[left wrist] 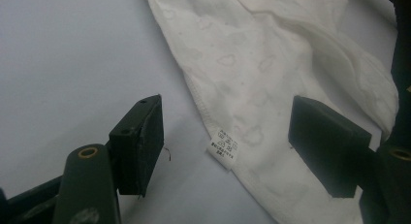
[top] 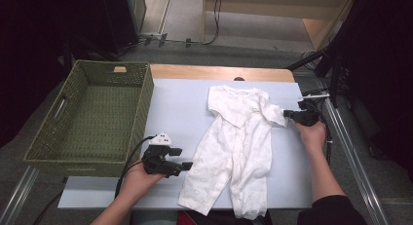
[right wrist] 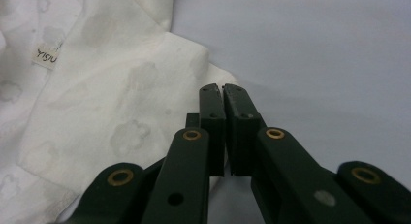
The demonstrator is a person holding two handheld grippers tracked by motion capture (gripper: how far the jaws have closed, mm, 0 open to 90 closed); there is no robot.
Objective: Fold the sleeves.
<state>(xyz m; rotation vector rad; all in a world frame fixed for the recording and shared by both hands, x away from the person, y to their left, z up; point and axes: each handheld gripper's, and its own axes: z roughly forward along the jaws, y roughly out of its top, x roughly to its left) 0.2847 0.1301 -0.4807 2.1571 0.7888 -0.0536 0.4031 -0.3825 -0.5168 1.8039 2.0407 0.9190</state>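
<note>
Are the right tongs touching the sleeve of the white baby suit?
Touching. In the right gripper view the right tongs are shut on the edge of the baby suit's sleeve; the high view shows them at the sleeve end.

I see a pale blue counter point(top: 180, 113) with a wooden far edge, grey carpet floor point(top: 243, 45) beyond, and dark surroundings at both sides.
</note>
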